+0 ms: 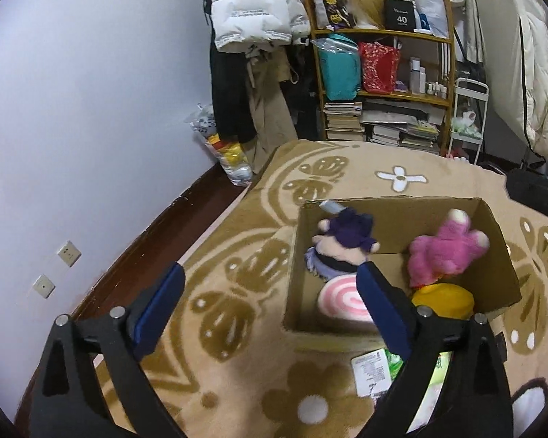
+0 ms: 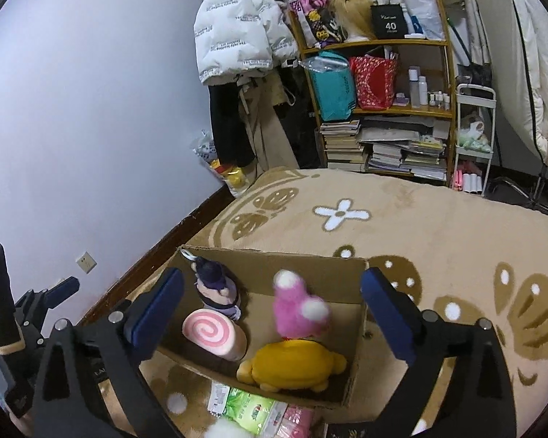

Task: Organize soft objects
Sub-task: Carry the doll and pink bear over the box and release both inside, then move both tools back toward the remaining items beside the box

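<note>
An open cardboard box (image 1: 402,224) (image 2: 328,279) stands on a beige blanket with brown butterflies (image 1: 237,292). Inside lie a purple-haired doll (image 1: 347,241) (image 2: 215,284), a pink plush (image 1: 445,248) (image 2: 296,314), a pink swirl roll cushion (image 1: 341,299) (image 2: 212,332) and a yellow plush (image 1: 444,299) (image 2: 292,365). My left gripper (image 1: 270,268) is open above the box's left edge, nothing between its fingers. My right gripper (image 2: 272,273) is open over the box, its fingers standing wide on either side of the toys and touching none.
Green and pink tissue packs (image 2: 252,408) lie on the blanket in front of the box. A wooden shelf (image 1: 383,95) with books and bags stands beyond the bed, with hanging coats (image 1: 252,11) beside it. A pale wall (image 1: 91,109) runs along the left.
</note>
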A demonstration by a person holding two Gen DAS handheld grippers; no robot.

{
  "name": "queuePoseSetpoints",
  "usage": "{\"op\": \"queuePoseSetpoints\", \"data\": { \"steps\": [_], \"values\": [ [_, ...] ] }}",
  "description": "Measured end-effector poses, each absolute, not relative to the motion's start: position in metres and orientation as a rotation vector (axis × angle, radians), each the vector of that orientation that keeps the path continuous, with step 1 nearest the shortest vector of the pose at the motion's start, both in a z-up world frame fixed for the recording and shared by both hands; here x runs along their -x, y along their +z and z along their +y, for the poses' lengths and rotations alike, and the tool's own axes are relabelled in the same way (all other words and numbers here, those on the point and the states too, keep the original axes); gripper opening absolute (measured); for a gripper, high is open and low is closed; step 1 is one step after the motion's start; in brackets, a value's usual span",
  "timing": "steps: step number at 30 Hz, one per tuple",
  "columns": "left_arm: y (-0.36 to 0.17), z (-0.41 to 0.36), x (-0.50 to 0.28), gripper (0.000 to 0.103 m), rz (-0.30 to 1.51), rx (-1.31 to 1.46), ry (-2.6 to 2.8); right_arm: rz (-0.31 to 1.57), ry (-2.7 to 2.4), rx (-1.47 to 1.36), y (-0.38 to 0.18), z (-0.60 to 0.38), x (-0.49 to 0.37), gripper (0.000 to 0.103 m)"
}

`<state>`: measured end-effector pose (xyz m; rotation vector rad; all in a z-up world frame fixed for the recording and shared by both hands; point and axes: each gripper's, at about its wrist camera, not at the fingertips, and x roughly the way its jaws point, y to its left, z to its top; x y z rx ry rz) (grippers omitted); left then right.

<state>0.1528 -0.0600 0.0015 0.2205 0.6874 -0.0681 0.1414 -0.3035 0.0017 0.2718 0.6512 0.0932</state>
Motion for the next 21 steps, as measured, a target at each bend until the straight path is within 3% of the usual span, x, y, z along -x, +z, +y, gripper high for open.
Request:
{"op": "queuePoseSetpoints", "data": {
  "steps": [5, 21],
  "values": [
    [0.017, -0.045, -0.139, 0.101, 0.663, -0.201, -0.034, 0.636, 0.08, -0.28, 0.015, -0.306, -0.124, 0.103],
    [0.036, -0.032, -0.089, 0.102, 0.653, -0.179, -0.043, 0.604, 0.023, -0.267, 0.037, -0.316, -0.048, 0.103]
  ]
}}
